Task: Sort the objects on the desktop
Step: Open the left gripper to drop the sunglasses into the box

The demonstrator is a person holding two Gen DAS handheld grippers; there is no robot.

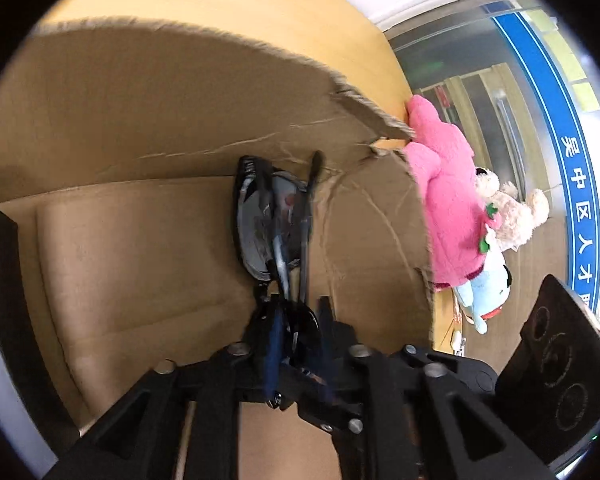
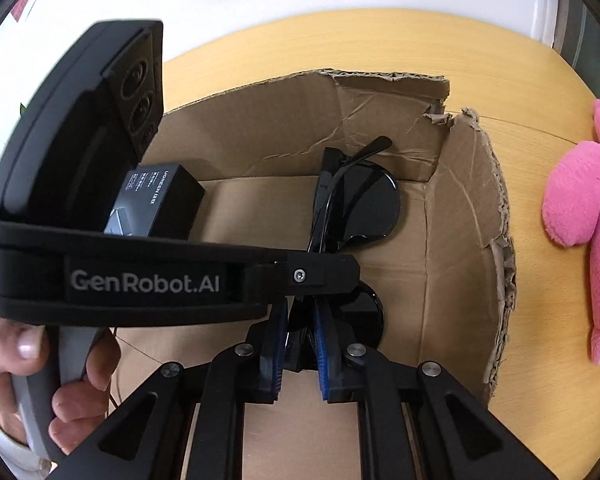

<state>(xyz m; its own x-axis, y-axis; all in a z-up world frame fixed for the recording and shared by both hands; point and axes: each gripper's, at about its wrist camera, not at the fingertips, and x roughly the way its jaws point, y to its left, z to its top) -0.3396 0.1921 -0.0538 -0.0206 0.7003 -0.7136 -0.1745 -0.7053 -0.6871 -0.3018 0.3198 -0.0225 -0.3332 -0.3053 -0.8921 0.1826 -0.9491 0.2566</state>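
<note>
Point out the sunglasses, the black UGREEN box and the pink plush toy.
sunglasses (image 2: pixel 366 204), right wrist view, upper dark lens.
black UGREEN box (image 2: pixel 160 200), right wrist view, printed top face.
pink plush toy (image 1: pixel 448 200), left wrist view, pink body.

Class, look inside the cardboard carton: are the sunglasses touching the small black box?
Apart. The right wrist view shows a strip of bare carton floor between the sunglasses and the black box.

Even daylight, heavy fisheye bend in both wrist views

Bright window (image 1: pixel 572 128) light washes out the glass at the right of the left view; the cardboard box (image 2: pixel 460 240) interior sits in soft shadow. Sunglasses (image 1: pixel 268 216) appear smeared by motion blur there, crisp with faint glare in the right view. Black vignette rings both frames.
</note>
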